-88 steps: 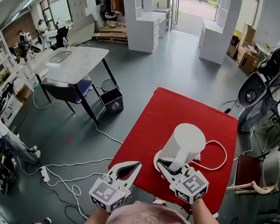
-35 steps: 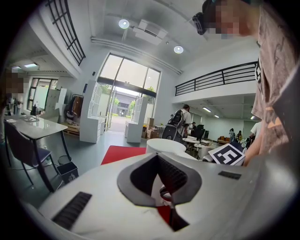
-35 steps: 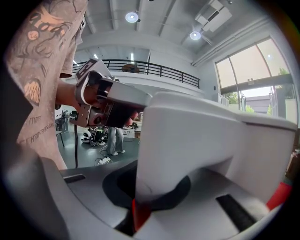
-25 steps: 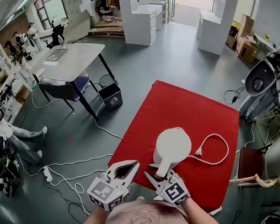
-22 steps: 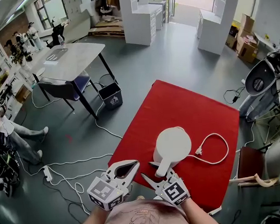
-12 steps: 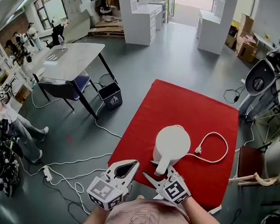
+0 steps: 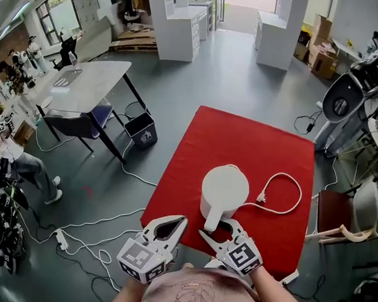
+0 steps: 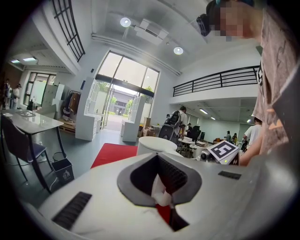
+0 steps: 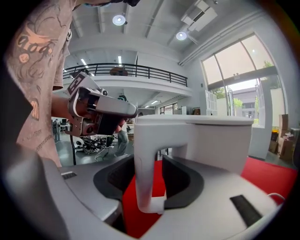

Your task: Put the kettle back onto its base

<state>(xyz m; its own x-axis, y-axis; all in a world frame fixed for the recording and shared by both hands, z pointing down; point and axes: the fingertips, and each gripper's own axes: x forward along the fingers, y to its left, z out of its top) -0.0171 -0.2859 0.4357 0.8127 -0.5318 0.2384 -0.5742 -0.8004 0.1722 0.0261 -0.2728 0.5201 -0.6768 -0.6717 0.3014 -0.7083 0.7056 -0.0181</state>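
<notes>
The right claw (image 7: 215, 227) is released, jaws just opened, kettle (image 7: 223, 188) handle (image 9: 143, 173) between them; a crooked retreat could snag it and tip it over; left claw (image 7: 180, 222) clenched.

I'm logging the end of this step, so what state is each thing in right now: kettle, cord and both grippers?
kettle: upright on the red table, lid shut; base not visible.
power cord: unplugged, plug lying on the table.
right gripper: open, jaws just opened; kettle handle between them, unclamped.
left gripper: shut, empty.
</notes>
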